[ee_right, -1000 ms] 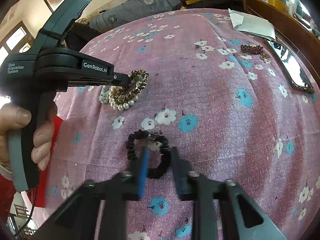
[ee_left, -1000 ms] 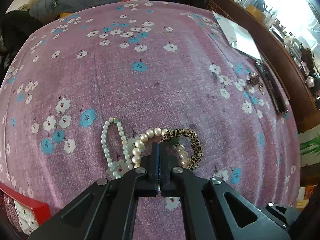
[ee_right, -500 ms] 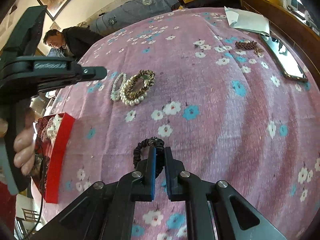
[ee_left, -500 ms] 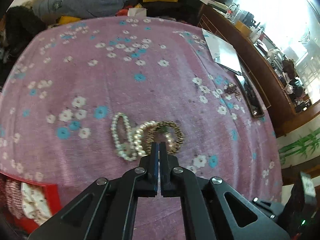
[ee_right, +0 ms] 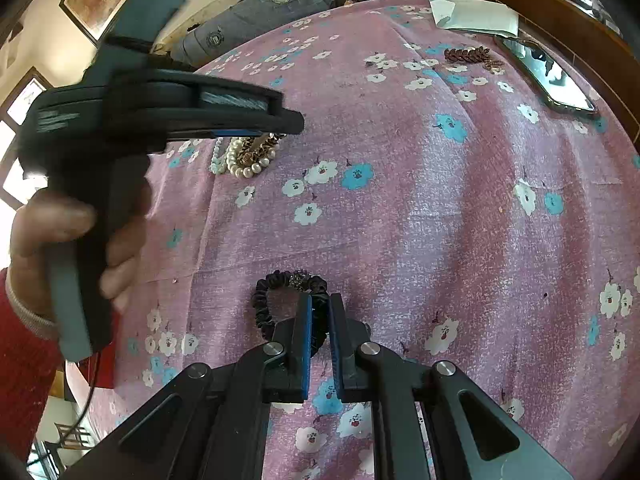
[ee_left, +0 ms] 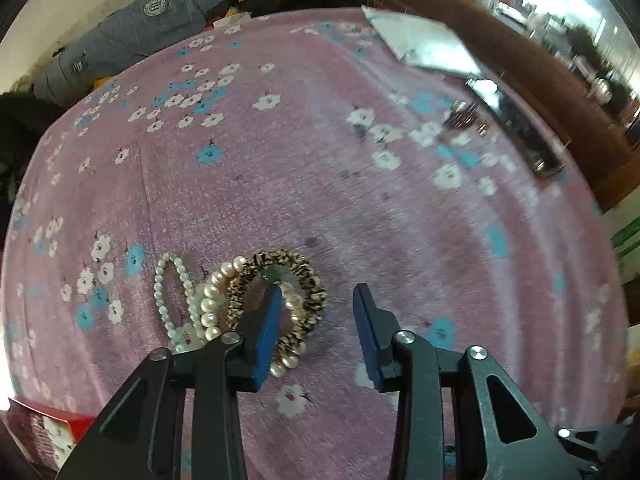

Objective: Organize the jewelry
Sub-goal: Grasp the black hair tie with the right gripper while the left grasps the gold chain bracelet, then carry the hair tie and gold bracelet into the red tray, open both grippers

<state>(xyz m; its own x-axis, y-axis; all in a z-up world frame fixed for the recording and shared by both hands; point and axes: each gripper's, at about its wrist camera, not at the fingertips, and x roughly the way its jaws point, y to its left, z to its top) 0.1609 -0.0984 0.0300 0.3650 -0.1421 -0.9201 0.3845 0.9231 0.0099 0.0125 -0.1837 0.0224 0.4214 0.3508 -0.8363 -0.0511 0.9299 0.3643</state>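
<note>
My left gripper (ee_left: 318, 292) is open and empty above the purple flowered cloth, its left finger over a leopard-print bracelet (ee_left: 310, 280). A large-pearl bracelet (ee_left: 210, 300) and a small-pearl bracelet (ee_left: 168, 292) lie beside it; the pile also shows in the right wrist view (ee_right: 250, 156). My right gripper (ee_right: 319, 300) is shut on a black scrunchie bracelet (ee_right: 266, 300) with a sparkly charm, held just above the cloth. The left gripper shows in the right wrist view (ee_right: 292, 124), its jaws edge-on.
A brown leaf-shaped jewelry piece (ee_right: 470, 56) and a phone (ee_right: 554, 80) lie at the far right by white papers (ee_right: 472, 14). A red box (ee_left: 48, 428) with jewelry sits at the near left edge. A wooden ledge (ee_left: 520, 64) borders the right side.
My left gripper has opened and swung back over the bracelet pile. My right gripper has closed on the black scrunchie and holds it.
</note>
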